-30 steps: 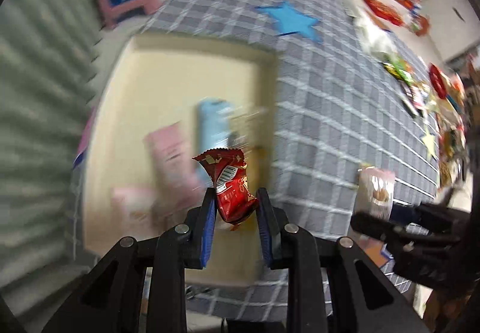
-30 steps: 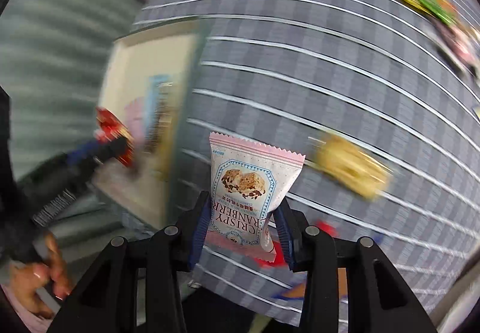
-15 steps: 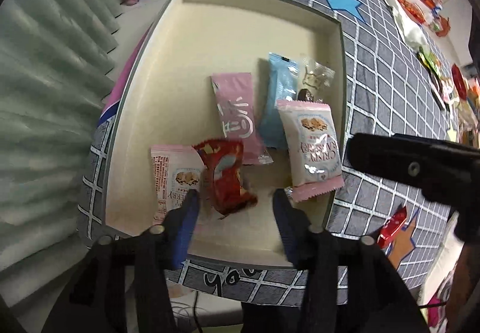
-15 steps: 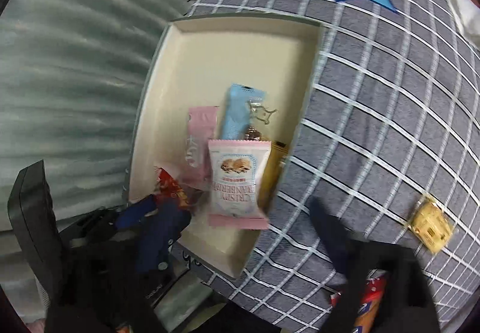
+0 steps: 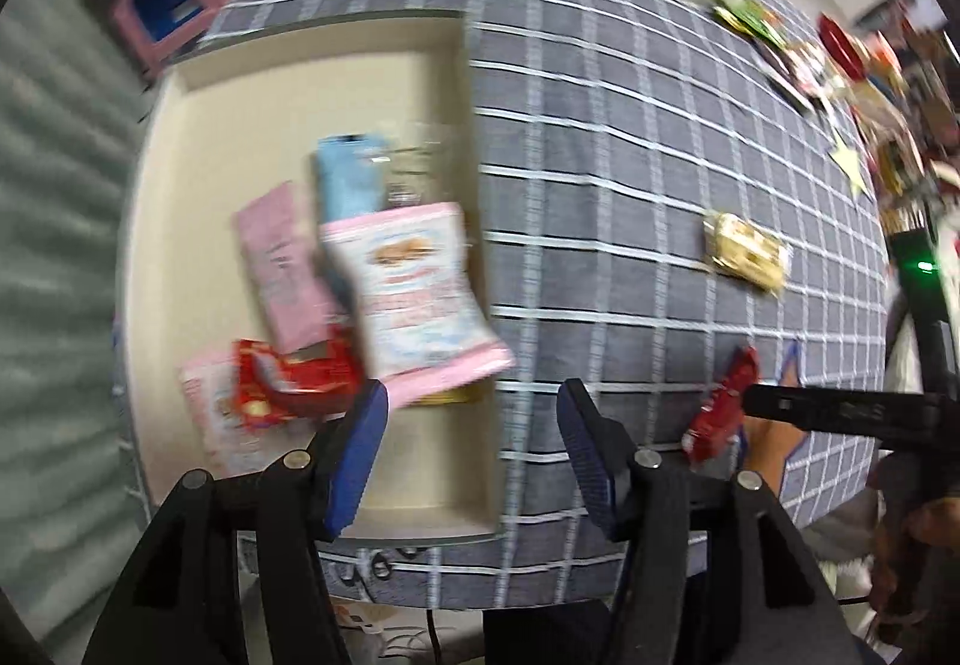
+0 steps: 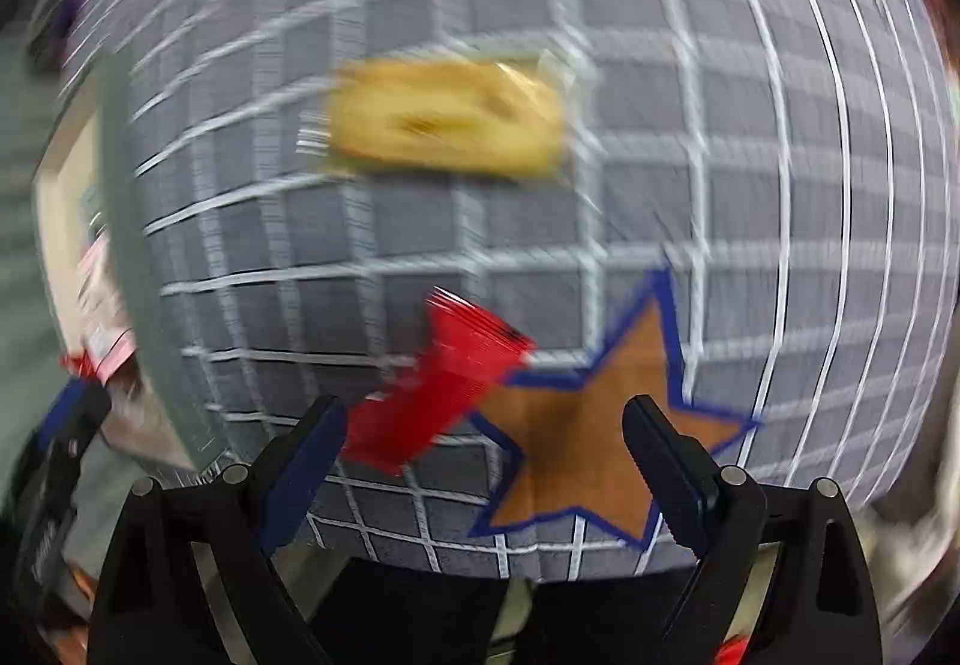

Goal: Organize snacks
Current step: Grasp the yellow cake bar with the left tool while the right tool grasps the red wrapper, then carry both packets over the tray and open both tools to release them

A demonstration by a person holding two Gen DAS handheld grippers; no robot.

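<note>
Both grippers empty, two snacks are not yet in the box

The left gripper (image 5: 471,428) has just been opening its jaws and nothing is between them; the right gripper (image 6: 483,446) has jaws wide apart, also empty. Several packets lie in the cream box (image 5: 198,137), and the pink cookie packet (image 5: 420,299) leans over its right wall, so it may slide out onto the checked cloth (image 5: 630,155). The red packet (image 6: 438,383) and the yellow snack (image 6: 447,122) are blurred, so a fast grasp could miss them. The box is mostly cut off in the right wrist view.
</note>
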